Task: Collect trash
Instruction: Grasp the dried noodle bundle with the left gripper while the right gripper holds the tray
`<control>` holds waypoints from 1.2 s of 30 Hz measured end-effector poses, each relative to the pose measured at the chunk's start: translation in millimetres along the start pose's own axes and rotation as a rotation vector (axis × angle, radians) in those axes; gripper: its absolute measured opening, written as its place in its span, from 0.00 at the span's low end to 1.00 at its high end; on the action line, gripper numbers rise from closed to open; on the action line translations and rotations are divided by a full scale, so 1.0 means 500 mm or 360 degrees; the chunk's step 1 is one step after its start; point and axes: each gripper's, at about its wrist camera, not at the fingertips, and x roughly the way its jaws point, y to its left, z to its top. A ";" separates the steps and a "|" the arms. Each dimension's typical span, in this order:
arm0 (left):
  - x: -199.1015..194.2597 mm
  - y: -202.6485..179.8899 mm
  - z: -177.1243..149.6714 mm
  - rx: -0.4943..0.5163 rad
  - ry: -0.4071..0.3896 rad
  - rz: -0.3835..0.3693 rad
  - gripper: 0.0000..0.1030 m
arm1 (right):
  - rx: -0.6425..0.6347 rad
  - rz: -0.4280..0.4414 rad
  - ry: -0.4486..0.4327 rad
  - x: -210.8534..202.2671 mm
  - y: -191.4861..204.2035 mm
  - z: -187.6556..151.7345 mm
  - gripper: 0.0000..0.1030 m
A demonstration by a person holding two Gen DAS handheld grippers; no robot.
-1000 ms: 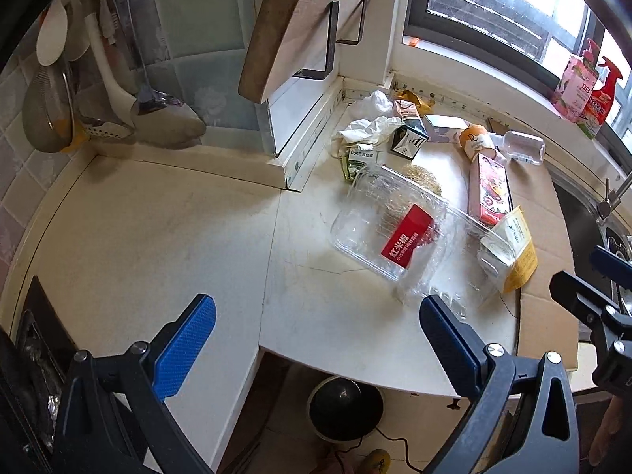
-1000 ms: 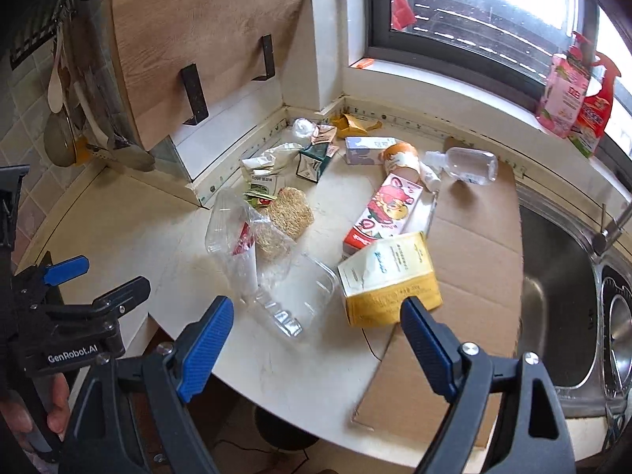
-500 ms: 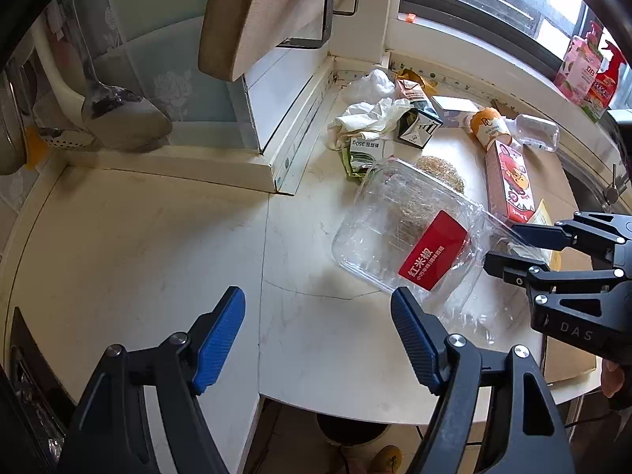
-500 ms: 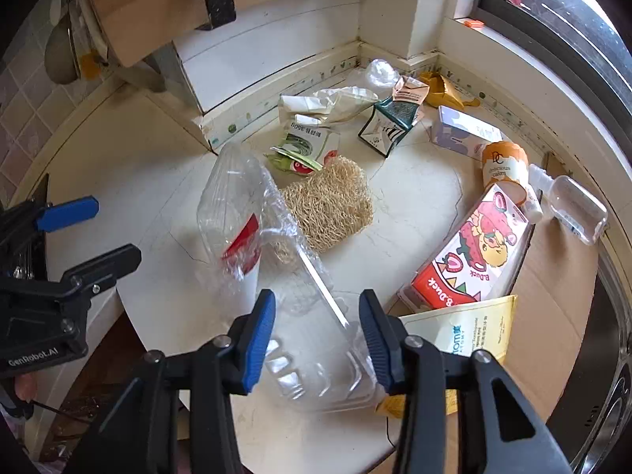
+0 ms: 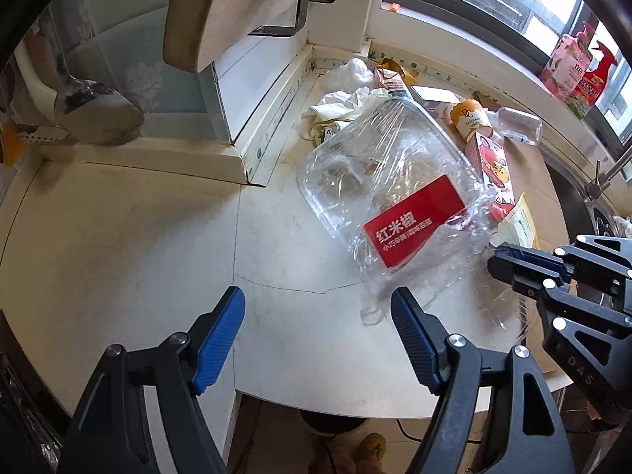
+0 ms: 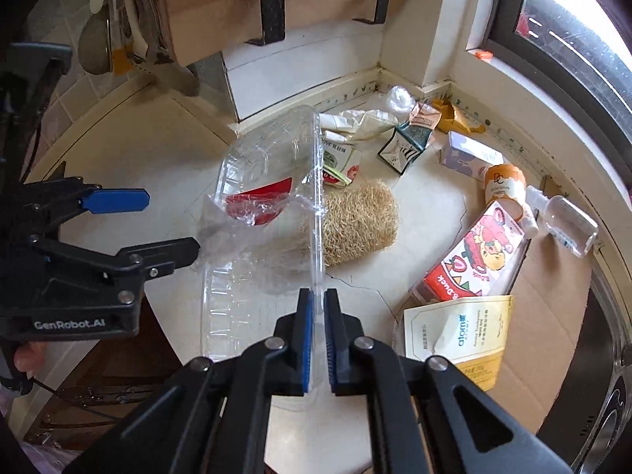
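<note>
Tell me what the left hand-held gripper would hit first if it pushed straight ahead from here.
Likely the bare countertop. The left hand-held gripper is open and aims just left of the clear plastic clamshell; its right finger may brush the crumpled film at the clamshell's near corner, though depth is hard to judge.

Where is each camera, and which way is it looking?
Left wrist: sits on the left gripper, looking forward over the counter at the clear plastic clamshell box; its own open blue-padded fingers and the right gripper show.
Right wrist: sits on the right gripper, looking toward the window corner; its fingers pinch the clamshell's rim, and the left gripper shows at left.
Shared: the clamshell, the strawberry carton, each other's gripper.
</note>
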 end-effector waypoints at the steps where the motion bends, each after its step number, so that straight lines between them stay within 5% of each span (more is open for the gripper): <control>1: -0.002 -0.001 0.001 -0.0005 -0.0001 0.0001 0.73 | 0.0014 -0.0025 -0.0024 -0.014 -0.001 -0.002 0.06; 9: -0.015 -0.027 0.020 0.0025 -0.0048 0.0010 0.73 | 0.0300 -0.0206 -0.0178 -0.096 -0.064 -0.028 0.06; 19: 0.059 -0.073 0.069 0.0099 0.0012 -0.0097 0.77 | 0.0856 -0.0484 -0.0188 -0.106 -0.169 -0.103 0.06; 23: 0.096 -0.096 0.098 0.0144 0.0043 -0.0201 0.77 | 0.1005 -0.0515 -0.0205 -0.104 -0.186 -0.129 0.06; 36: 0.218 -0.178 0.148 0.0401 0.0145 -0.0168 0.72 | 0.1226 -0.0512 -0.0206 -0.094 -0.210 -0.179 0.06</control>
